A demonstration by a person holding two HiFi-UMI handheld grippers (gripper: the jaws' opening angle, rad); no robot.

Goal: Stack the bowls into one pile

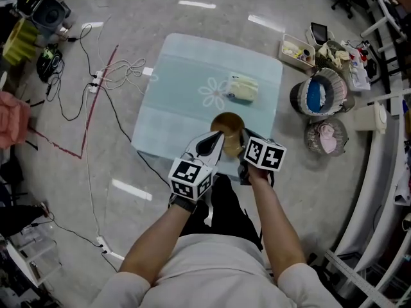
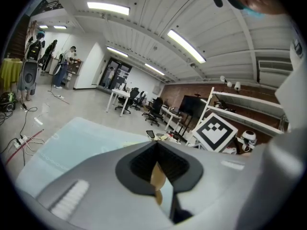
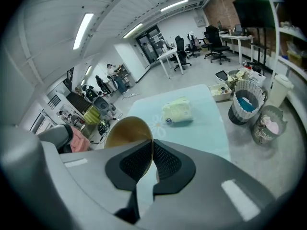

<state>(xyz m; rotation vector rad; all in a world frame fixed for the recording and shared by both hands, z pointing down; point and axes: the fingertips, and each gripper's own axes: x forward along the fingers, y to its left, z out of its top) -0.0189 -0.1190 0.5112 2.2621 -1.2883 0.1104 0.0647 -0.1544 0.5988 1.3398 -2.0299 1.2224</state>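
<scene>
A tan bowl [image 1: 227, 126] is held tilted above the near edge of the pale blue mat [image 1: 180, 82]. In the head view my left gripper [image 1: 217, 140] meets the bowl's left side and my right gripper [image 1: 243, 147] its near right side. In the right gripper view the right gripper [image 3: 152, 153] is shut on the rim of the bowl [image 3: 124, 131], whose hollow faces left. In the left gripper view the left gripper [image 2: 157, 166] is shut on a thin tan bowl edge [image 2: 157, 180]. I cannot tell whether this is one bowl or nested ones.
A pale yellow packet [image 1: 243, 88] lies on the mat beyond the bowl, next to a white flower print. Two round baskets [image 1: 319, 95] and a small tray stand right of the mat. Cables and a power strip [image 1: 96, 82] lie on the floor at the left.
</scene>
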